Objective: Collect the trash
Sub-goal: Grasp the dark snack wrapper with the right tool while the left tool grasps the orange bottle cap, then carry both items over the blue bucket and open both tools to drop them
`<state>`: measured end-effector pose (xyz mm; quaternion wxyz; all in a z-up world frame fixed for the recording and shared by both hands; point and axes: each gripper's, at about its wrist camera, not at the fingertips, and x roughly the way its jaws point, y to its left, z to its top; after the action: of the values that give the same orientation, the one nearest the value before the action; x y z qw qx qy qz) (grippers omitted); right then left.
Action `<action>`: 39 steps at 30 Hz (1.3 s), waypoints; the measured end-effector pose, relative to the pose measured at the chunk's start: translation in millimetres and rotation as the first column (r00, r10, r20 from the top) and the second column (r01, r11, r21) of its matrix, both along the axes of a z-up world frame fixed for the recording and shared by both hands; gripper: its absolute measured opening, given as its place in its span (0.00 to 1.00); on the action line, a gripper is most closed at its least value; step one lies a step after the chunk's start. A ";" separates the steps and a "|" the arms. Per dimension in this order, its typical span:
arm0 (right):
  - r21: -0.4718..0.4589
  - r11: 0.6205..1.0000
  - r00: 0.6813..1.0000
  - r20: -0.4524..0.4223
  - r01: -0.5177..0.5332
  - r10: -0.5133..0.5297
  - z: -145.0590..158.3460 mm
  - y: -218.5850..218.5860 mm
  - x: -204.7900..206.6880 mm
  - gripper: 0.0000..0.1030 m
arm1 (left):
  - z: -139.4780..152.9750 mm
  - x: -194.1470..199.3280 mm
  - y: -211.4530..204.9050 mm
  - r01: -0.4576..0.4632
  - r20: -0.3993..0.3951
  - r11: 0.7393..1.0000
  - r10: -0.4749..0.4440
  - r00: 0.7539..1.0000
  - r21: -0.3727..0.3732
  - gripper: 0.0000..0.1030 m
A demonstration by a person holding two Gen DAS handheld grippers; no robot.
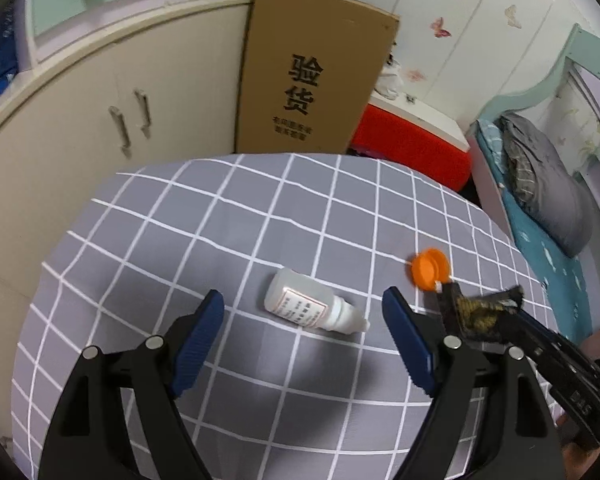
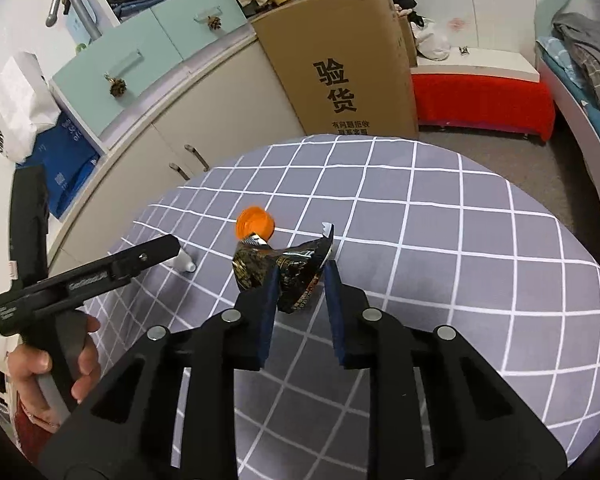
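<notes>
A small white dropper bottle (image 1: 312,308) lies on its side on the grey checked tablecloth (image 1: 220,220). My left gripper (image 1: 304,300) hovers over it, open, one blue pad on either side and clear of it. Right of the bottle sits an orange cap (image 1: 430,268). My right gripper (image 2: 300,284) is shut on a crumpled dark foil wrapper (image 2: 296,276), held just in front of the orange cap (image 2: 256,222). The wrapper (image 1: 480,312) also shows in the left wrist view. From the right wrist view, only the bottle's tip (image 2: 186,266) peeks out below the left gripper (image 2: 168,248).
A tall cardboard box (image 1: 312,80) stands behind the table against beige cupboards (image 1: 100,120). A red bench (image 1: 412,140) and a bed (image 1: 540,200) lie to the right. A person's hand (image 2: 60,364) grips the left tool's handle.
</notes>
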<state>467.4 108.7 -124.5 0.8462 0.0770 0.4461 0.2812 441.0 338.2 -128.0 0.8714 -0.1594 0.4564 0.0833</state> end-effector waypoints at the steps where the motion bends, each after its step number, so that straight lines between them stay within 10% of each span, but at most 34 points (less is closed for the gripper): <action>1: 0.003 1.000 1.000 0.004 -0.002 0.002 1.7 -2.7 -1.8 0.22 | 1.3 -1.4 -1.1 -0.017 -0.010 1.000 0.017 1.000 0.020 0.77; 16: 0.014 0.997 0.996 0.030 0.079 -0.080 7.8 -54.2 -0.9 0.21 | 8.9 27.2 -92.4 0.205 0.014 0.964 -0.210 0.978 0.169 0.77; 24: 0.042 0.996 0.996 0.008 0.085 -0.085 1.9 -64.9 1.7 0.21 | -10.3 47.2 -105.0 0.253 -0.034 0.949 -0.251 0.967 0.186 0.28; 39: 0.043 0.993 0.990 0.089 0.108 -0.112 38.2 -103.5 -38.7 0.14 | 39.8 -14.0 -161.7 0.305 0.048 0.931 -0.320 0.946 0.202 0.28</action>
<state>428.7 5.2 -86.3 0.8783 0.1047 0.3966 0.2458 427.0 176.6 -88.2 0.9025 -0.0031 0.4303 -0.0193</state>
